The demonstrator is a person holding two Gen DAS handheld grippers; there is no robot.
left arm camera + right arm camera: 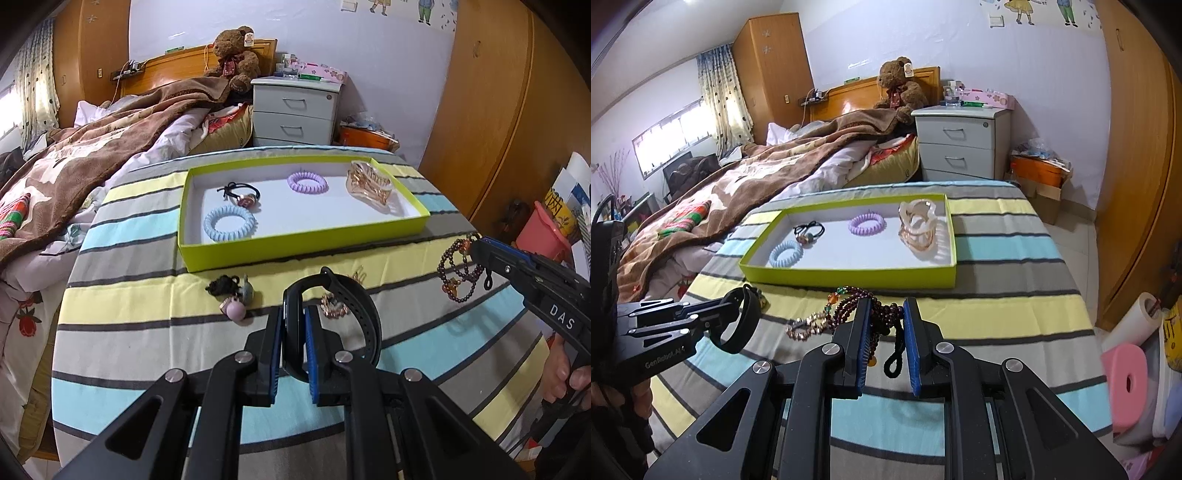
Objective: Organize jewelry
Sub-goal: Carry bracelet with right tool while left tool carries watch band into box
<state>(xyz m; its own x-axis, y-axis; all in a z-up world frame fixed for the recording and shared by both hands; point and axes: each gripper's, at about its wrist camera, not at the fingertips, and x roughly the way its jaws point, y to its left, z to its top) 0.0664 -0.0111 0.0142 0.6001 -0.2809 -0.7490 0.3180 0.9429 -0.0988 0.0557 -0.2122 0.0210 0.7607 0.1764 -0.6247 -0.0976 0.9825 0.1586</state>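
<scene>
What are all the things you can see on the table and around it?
tray: 1, lime green, on table
coil hair ties: 2, blue and purple, in tray
black hair tie: 1, in tray
hair claw: 1, clear gold, in tray
watch band: 1, black, in left gripper
bead bracelet: 1, dark purple, between right gripper's fingers
pom-pom tie: 1, black and lilac, on tablecloth
teddy bear: 1, brown, on bed
nightstand: 1, grey
left gripper: black, blue pads
right gripper: same

A bedroom with pale lilac walls (pixel 1052 92) — a rumpled bed (pixel 757 177) at nine o'clock, a grey nightstand (pixel 960 142) at twelve, wooden wardrobes (pixel 1137 147) at three; daylight through a curtained window (pixel 676 136)
</scene>
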